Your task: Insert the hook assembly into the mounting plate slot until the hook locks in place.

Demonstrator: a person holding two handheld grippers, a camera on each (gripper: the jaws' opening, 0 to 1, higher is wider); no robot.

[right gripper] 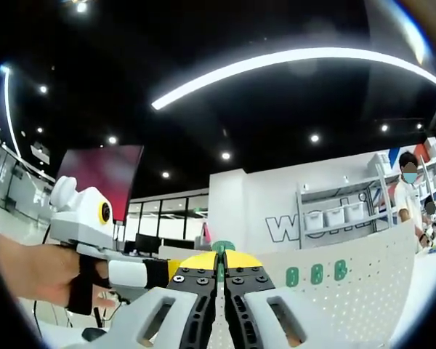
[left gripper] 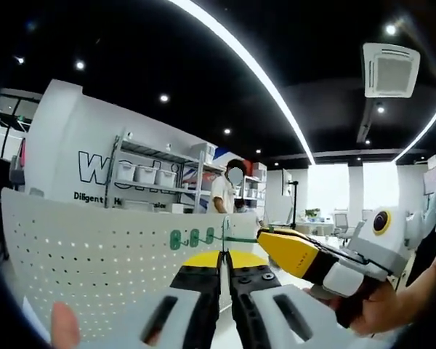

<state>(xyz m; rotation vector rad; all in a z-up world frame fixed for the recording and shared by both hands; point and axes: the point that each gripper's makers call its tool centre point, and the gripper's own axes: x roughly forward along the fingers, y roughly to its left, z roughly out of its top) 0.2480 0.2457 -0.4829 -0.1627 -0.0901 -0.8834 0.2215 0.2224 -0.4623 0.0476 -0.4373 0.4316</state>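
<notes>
Showroom shelving behind, I pinch the perforated mounting plate [left gripper: 94, 251] with my left gripper [left gripper: 224, 256], advising my right gripper [left gripper: 265, 236], closed on the green hook [left gripper: 236, 238], to drive level toward nine o'clock.

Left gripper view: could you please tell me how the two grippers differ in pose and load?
The left gripper points straight ahead; the right gripper comes in sideways from the right. The left seems to clamp the white mounting plate's edge; the right pinches the thin green hook assembly. Both have shut, yellow-tipped jaws.

close opposing views, shared pegboard [left gripper: 94, 254]
</notes>
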